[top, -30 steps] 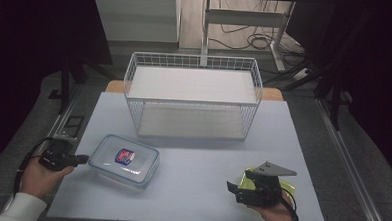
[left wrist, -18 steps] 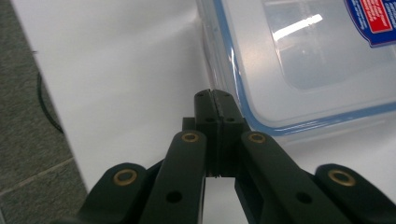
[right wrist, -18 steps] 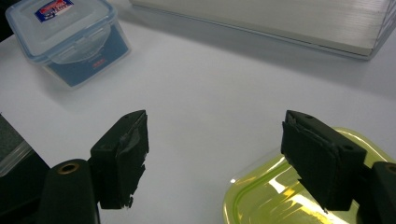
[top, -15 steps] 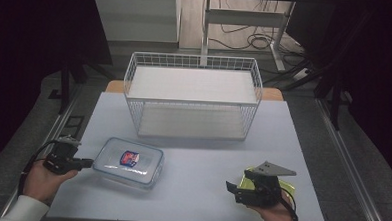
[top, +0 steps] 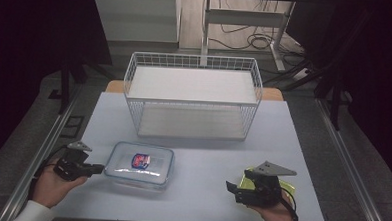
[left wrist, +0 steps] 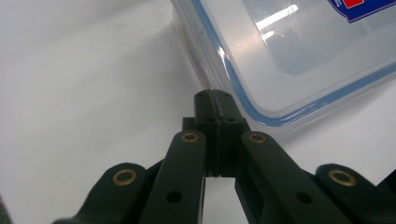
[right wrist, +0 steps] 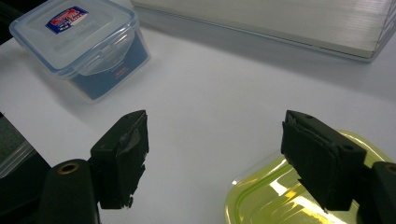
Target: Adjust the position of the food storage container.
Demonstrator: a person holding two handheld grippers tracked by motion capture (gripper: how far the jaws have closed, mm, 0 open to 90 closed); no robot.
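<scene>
My left tool (left wrist: 214,100) is pressed together, tip touching the clear box (top: 140,164) (blue-rimmed lid) on the surface (top: 195,190). My right tool (right wrist: 224,154) gapes apart over the yellow lid (right wrist: 275,200).

Left claw (left wrist: 215,100) jaws pressed together, right claw (right wrist: 215,140) jaws spread wide
</scene>
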